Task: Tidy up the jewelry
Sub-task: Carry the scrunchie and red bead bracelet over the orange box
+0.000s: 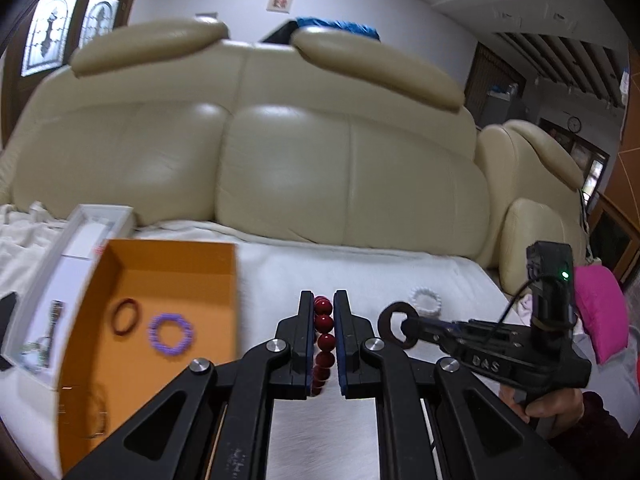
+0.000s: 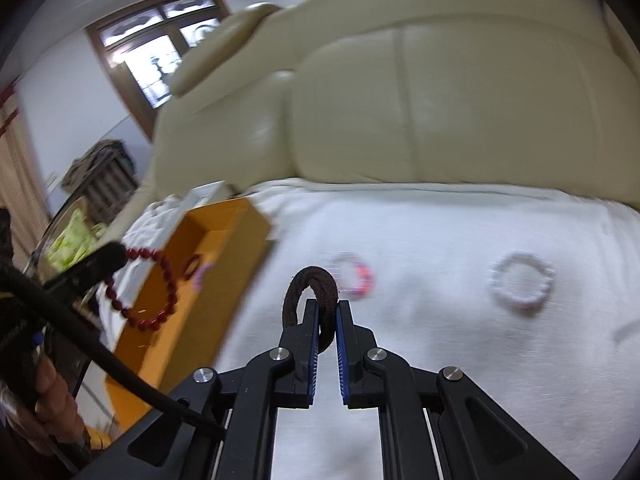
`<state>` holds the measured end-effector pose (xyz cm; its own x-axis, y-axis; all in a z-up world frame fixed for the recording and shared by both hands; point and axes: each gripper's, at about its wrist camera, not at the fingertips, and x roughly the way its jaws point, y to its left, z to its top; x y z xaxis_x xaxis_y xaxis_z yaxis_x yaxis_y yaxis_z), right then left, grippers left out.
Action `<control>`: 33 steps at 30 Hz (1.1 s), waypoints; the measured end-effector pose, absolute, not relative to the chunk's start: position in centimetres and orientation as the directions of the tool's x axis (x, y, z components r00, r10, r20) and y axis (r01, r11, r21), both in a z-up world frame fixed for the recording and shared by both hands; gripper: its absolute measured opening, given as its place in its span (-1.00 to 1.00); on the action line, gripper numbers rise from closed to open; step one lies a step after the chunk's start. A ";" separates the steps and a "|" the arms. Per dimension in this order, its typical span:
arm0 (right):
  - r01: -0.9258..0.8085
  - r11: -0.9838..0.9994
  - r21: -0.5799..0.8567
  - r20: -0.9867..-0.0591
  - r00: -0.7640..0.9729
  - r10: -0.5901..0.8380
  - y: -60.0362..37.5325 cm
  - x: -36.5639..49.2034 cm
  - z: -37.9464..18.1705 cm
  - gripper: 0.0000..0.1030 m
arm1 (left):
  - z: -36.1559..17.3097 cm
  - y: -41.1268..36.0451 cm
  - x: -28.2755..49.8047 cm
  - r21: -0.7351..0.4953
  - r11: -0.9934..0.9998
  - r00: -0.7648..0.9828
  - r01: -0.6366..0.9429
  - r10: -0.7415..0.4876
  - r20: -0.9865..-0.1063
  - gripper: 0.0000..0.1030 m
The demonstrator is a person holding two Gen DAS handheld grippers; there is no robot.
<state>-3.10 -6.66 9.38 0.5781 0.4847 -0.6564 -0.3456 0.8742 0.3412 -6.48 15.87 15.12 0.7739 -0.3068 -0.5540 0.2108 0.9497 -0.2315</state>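
The left gripper pinches a red bead bracelet, right of the orange box. The right gripper pinches a dark brown band above the white cloth; its body reads "DAS". A white bracelet lies far right on the cloth.

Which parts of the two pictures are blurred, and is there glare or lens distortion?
Left wrist view: the orange box is smeared at its near edge, the red bead bracelet between the left gripper pads is sharp, and the cream sofa shows soft glare. Right wrist view: the white bracelet and pink bracelet are strongly motion-blurred, while the brown hair tie is sharp. Both views bulge with fisheye distortion.
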 end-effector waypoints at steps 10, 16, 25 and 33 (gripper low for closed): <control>-0.600 0.724 0.341 -0.620 0.435 0.653 5.0 -7.8 10.6 -0.82 | 12.6 24.6 -9.9 -0.202 0.979 0.759 -0.015 -0.120 -0.639 -0.82; -0.674 0.673 0.303 -0.682 0.340 0.648 10.4 -10.4 7.8 -0.82 | 8.5 26.5 -11.1 -0.181 0.981 0.683 -0.073 -0.083 -0.726 -0.82; -0.694 0.675 0.251 -0.747 0.304 0.591 13.3 -10.8 4.1 -0.76 | 3.8 27.9 -10.8 -0.098 0.984 0.567 -0.148 0.003 -0.824 -0.81; -0.680 0.680 0.273 -0.752 0.290 0.592 13.1 -10.3 4.3 -0.61 | 2.7 27.6 -10.2 -0.110 0.981 0.523 -0.160 -0.010 -0.852 -0.69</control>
